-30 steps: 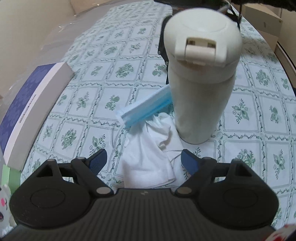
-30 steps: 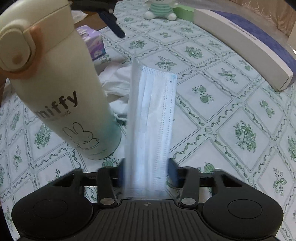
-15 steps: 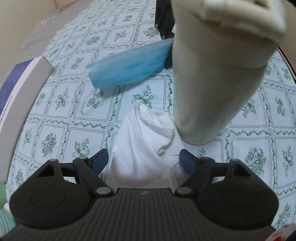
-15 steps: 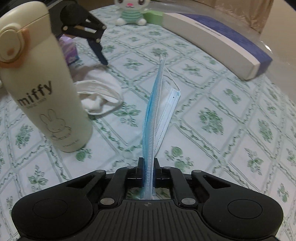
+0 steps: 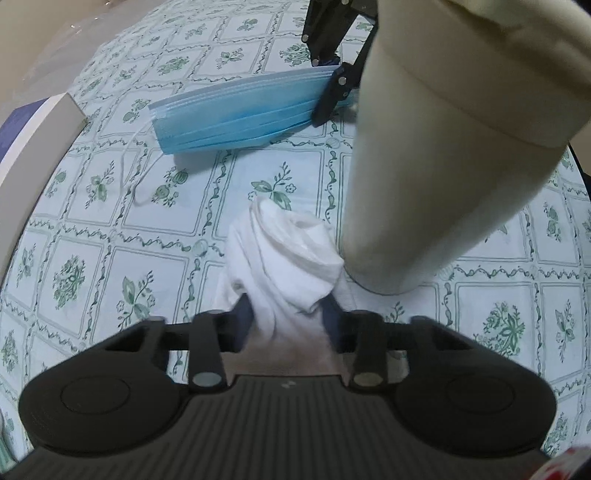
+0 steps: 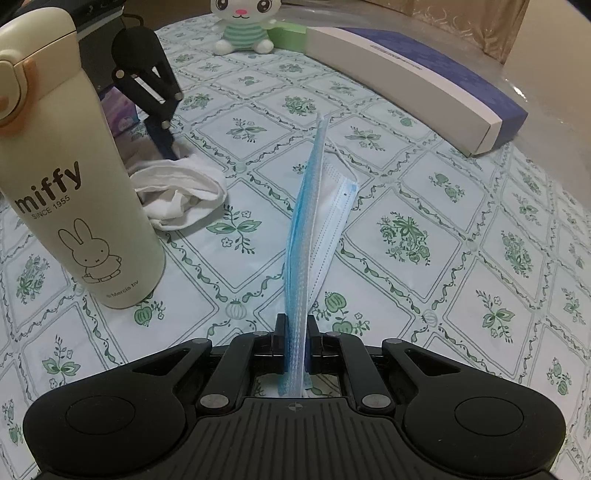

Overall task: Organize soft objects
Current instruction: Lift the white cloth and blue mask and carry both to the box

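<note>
My left gripper (image 5: 288, 317) is closed in on a crumpled white cloth (image 5: 288, 258) that lies on the tablecloth against the foot of a cream Miffy bottle (image 5: 436, 155). My right gripper (image 6: 295, 332) is shut on a blue face mask (image 6: 306, 229) and holds it on edge just above the table. In the left wrist view the mask (image 5: 236, 110) hangs from the right gripper (image 5: 332, 88) beyond the cloth. In the right wrist view the cloth (image 6: 177, 195) lies beside the bottle (image 6: 62, 177), with the left gripper (image 6: 166, 144) on its far end.
A long white and purple box (image 6: 417, 74) lies along the table's far edge. A plush rabbit (image 6: 243, 26) and a green box (image 6: 288, 37) stand beyond. A purple tissue pack (image 6: 122, 114) sits behind the bottle. A floral tablecloth (image 6: 443, 258) covers the table.
My left gripper has moved forward and closed from wide open onto the white cloth. My right gripper has shut on the mask, turned it on edge and carried it away from the bottle.
</note>
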